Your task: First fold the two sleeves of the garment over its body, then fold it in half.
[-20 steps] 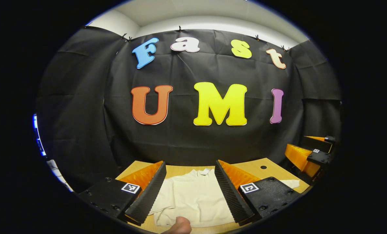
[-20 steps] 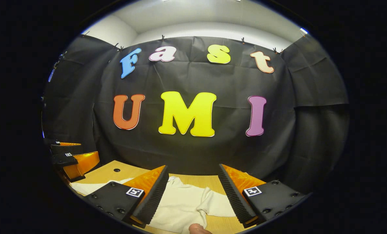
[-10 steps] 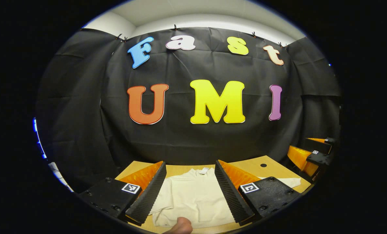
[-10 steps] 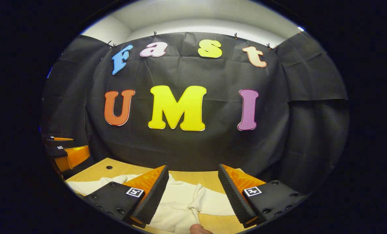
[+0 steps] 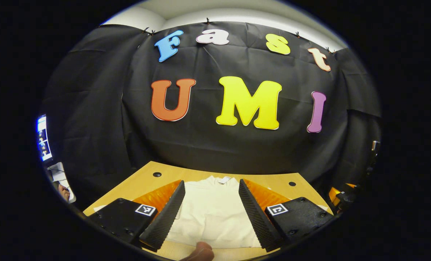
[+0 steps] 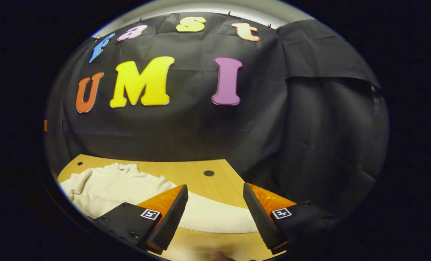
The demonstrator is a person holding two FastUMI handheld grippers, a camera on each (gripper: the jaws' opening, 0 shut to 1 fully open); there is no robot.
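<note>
A cream garment [image 5: 212, 214] lies flat on the wooden table [image 5: 139, 181], its collar tag toward the wall. My left gripper [image 5: 211, 182] hovers open over the garment's body, with cloth showing between its fingers but not pinched. In the right gripper view the garment's body [image 6: 110, 188] lies to the left and a sleeve [image 6: 215, 217] stretches out to the right, passing under the gap of my open right gripper [image 6: 214, 186]. Part of the right gripper [image 5: 342, 195] shows at the far right of the left gripper view.
The table [image 6: 201, 181] has small round holes [image 6: 209, 173] near its back corners and ends at the black cloth wall. A lit screen [image 5: 41, 137] stands off to the left. A fingertip [image 5: 201, 252] shows at the bottom edge.
The right gripper swung to the right, so the garment body now lies to its left with the sleeve between its fingers. The left gripper tilted down, showing more table. Both stayed open.
</note>
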